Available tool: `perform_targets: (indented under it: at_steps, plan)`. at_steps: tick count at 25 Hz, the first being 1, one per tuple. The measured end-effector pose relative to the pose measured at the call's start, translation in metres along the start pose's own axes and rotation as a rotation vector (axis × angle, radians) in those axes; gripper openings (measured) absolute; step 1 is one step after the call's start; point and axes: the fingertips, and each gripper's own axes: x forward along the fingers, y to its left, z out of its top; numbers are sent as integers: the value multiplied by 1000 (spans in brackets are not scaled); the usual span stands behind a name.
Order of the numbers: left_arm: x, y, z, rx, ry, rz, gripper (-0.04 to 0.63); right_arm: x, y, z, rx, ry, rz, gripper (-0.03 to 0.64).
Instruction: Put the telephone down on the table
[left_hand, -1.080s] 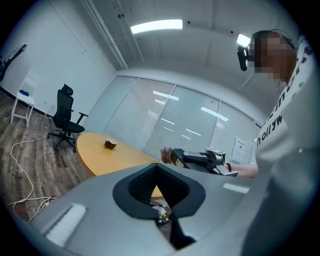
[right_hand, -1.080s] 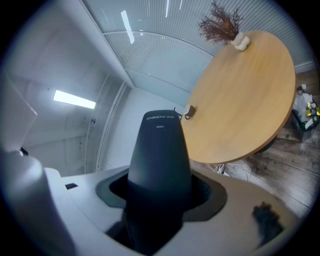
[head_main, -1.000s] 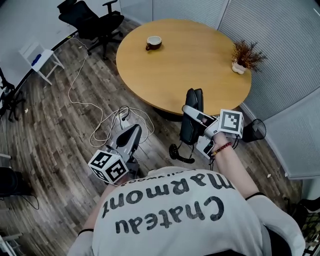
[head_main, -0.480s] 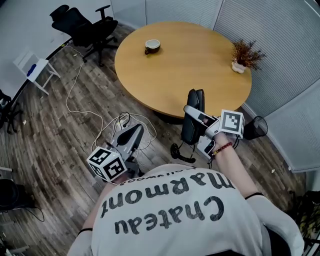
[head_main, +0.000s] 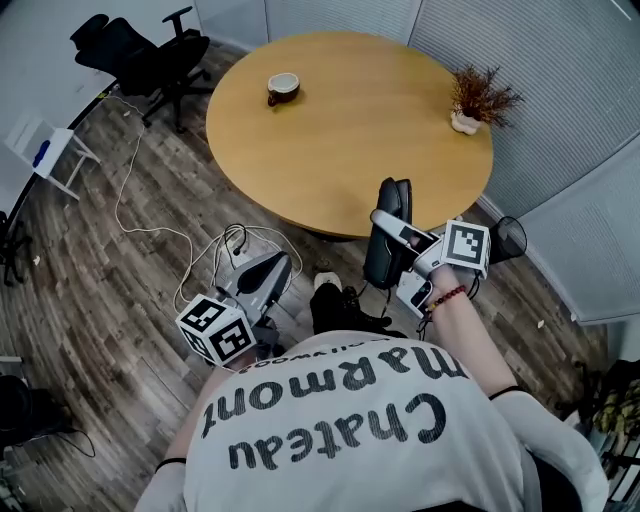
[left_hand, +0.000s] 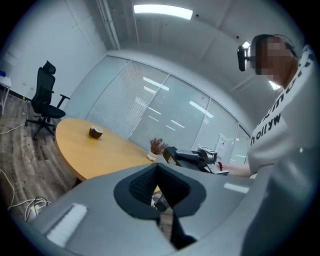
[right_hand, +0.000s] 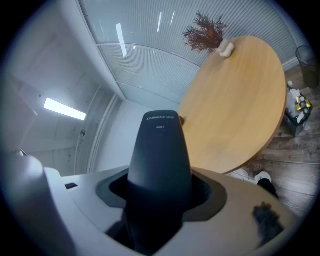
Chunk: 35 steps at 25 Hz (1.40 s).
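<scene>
A black telephone (head_main: 385, 235) stands upright in my right gripper (head_main: 390, 256), which is shut on it just short of the near edge of the round wooden table (head_main: 350, 110). In the right gripper view the telephone (right_hand: 160, 160) rises between the grey jaws of the right gripper (right_hand: 160, 200), with the table (right_hand: 235, 100) beyond it. My left gripper (head_main: 262, 282) hangs low at my left over the floor, shut and holding nothing. In the left gripper view the left gripper (left_hand: 162, 200) shows its jaws meeting, and the telephone (left_hand: 187, 156) is seen at the right.
On the table are a cup (head_main: 283, 86) at the far left and a small dried plant (head_main: 475, 100) at the far right. An office chair (head_main: 130, 55) and loose cables (head_main: 180, 240) lie left of the table. A wastebasket (head_main: 510, 240) stands at the right by the panel wall.
The table has slid left and slightly up in the head view, and a shoe now shows below its edge. Both grippers keep their places and the telephone stays held.
</scene>
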Motion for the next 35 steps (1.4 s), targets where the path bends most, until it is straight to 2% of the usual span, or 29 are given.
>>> perform_targets:
  at_steps: [3,7,12,16,23,26,31,35]
  plan:
    - [1,-2,-3,0,-4,-4,-5,0,-4,0,-12,-4,5,296]
    - [2,8,-4,17,-34,27,-6,6,-19,4,-30,0,28,295]
    - [58,81,52,27,-30,90,-6,83,-18,79,-35,46,48,296]
    - [96,105,71,26,-6,92,-6,115,-18,113,1,66,89,295]
    - [162,139,82,20,79,63,-7,152,-49,168,44,72,33,295]
    - [190,164,88,23,93,63,-8,172,-62,192,44,77,34,295]
    - [240,215,91,-19,138,61,-8,202,-97,234,67,70,-10,295]
    - [284,239,100,-4,157,46,-8,219,-118,263,8,96,-59,295]
